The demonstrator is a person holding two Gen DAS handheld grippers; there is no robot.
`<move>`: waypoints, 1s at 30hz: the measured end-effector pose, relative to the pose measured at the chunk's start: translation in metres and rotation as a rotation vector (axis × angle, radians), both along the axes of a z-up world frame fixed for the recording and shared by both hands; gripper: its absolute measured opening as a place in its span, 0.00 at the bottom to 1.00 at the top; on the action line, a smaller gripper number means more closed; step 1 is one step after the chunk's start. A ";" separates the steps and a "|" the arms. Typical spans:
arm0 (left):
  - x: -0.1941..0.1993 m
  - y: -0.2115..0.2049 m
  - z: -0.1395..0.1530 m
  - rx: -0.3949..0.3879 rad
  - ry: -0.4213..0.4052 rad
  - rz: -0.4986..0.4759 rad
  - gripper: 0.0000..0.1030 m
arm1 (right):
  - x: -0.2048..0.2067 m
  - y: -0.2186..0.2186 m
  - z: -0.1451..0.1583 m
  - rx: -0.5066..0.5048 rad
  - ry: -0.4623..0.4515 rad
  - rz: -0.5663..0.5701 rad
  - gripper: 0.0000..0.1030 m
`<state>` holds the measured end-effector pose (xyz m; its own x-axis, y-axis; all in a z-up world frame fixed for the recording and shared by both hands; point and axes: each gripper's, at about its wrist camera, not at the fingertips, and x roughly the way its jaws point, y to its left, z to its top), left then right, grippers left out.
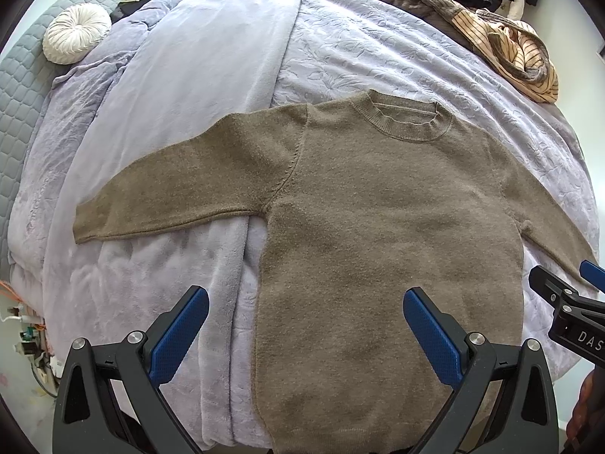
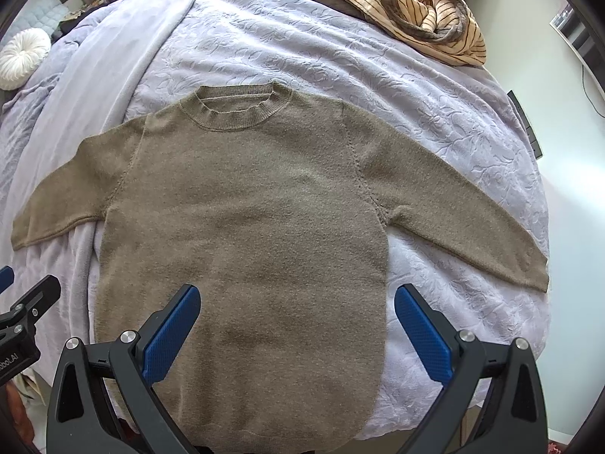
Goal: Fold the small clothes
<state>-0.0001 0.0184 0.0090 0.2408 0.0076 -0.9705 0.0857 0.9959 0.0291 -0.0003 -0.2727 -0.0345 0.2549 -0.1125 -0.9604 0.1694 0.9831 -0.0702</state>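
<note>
A brown knit sweater [image 1: 370,219] [image 2: 245,219] lies flat and face up on the bed, collar away from me, both sleeves spread out to the sides. My left gripper [image 1: 305,302] hovers open above the sweater's lower left part, with nothing between its blue pads. My right gripper [image 2: 297,300] is open too, above the lower right part of the body, holding nothing. The right gripper's black frame [image 1: 567,302] shows at the right edge of the left wrist view. The left gripper's frame [image 2: 22,314] shows at the left edge of the right wrist view.
The bed is covered by a lavender quilt [image 1: 359,56] [image 2: 340,56]. A heap of striped and dark clothes [image 1: 491,38] [image 2: 416,11] lies at the far right corner. A round white cushion [image 1: 75,34] [image 2: 22,56] rests at the far left. Cables [image 1: 22,325] lie beside the bed's left edge.
</note>
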 end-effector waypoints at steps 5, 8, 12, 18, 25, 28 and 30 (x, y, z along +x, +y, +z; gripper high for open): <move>0.001 0.001 -0.001 -0.004 0.005 0.004 1.00 | 0.000 0.000 0.001 -0.025 -0.039 0.001 0.99; 0.001 0.003 -0.003 -0.005 0.007 0.004 1.00 | -0.001 -0.001 0.001 -0.024 -0.048 0.002 0.99; 0.002 0.006 -0.005 -0.010 0.012 0.007 1.00 | 0.000 -0.002 0.002 -0.022 -0.038 0.001 0.99; 0.003 0.012 -0.011 -0.022 0.014 0.013 1.00 | -0.004 0.002 -0.001 0.018 -0.071 0.009 0.99; 0.007 0.032 -0.029 -0.064 0.039 0.046 1.00 | 0.003 0.014 -0.004 0.084 -0.137 0.018 0.99; 0.008 0.045 -0.037 -0.085 0.042 0.068 1.00 | 0.007 0.026 -0.007 0.050 -0.111 0.030 0.99; 0.008 0.055 -0.042 -0.105 0.041 0.082 1.00 | 0.010 0.037 -0.012 0.019 -0.083 0.039 0.99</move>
